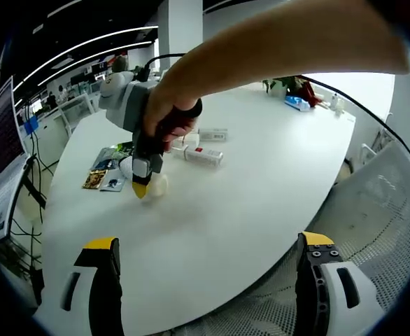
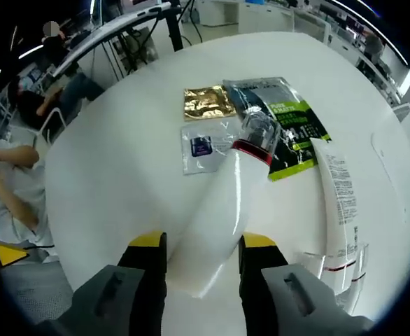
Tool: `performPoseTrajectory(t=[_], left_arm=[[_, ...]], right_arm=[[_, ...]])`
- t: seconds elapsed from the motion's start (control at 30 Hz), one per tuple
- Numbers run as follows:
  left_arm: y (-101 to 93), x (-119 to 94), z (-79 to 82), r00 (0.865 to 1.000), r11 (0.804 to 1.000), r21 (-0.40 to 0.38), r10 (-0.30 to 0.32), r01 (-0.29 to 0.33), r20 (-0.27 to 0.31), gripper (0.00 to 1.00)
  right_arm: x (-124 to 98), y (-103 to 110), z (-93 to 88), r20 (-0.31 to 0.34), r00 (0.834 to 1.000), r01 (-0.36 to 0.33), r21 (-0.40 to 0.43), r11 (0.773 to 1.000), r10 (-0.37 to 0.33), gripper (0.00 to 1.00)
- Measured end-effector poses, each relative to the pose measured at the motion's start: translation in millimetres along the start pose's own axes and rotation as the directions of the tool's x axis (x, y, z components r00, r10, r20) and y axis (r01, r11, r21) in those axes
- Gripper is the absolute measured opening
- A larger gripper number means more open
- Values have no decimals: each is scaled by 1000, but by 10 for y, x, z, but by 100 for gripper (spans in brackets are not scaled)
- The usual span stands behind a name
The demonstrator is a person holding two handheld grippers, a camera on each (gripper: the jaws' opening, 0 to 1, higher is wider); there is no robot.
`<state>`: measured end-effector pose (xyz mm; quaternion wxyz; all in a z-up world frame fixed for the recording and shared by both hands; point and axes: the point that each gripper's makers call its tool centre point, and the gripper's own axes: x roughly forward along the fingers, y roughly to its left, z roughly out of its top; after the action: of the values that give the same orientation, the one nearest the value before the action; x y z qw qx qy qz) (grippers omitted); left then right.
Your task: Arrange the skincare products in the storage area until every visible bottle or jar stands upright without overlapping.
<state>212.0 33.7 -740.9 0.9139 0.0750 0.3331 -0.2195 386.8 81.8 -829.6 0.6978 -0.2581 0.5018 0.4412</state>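
Right gripper view: right gripper (image 2: pixel 201 253) clamps the white bottle (image 2: pixel 222 210) at lower centre, clear cap (image 2: pixel 257 131) toward the sachets (image 2: pixel 208 103) (bottle tilted, not yet stood up).
Left gripper view: left gripper (image 1: pixel 208 262) spread wide, holding nothing, low in frame.
Remaining: white tubes (image 1: pixel 203 155) lie flat on the table (image 1: pixel 261 189), mid-frame.
Progress: early; nothing upright.

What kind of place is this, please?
Probably an open office or lab: a big white round table, long ceiling light strips, a computer screen on a stand, and seated people nearby.
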Motion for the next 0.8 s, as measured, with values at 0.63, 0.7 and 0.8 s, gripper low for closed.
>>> performPoseTrajectory(t=[0.63,0.7,0.8], left_arm=[[-42,23,-40,1000,999,26,-17,18,-24,99],[-46,28,-54,999,999,33,-18,19,-31,99],[-44,32,-67,999,999,36,-19,21,-37,98]], right_arm=[[38,-7,-27,-154,987,3,-211,977,-37,34],[20,9,-47,-153,988,1,-216,976,-35,33],[-6,27,-77,-152,988,-9,-201,979,-23,32]])
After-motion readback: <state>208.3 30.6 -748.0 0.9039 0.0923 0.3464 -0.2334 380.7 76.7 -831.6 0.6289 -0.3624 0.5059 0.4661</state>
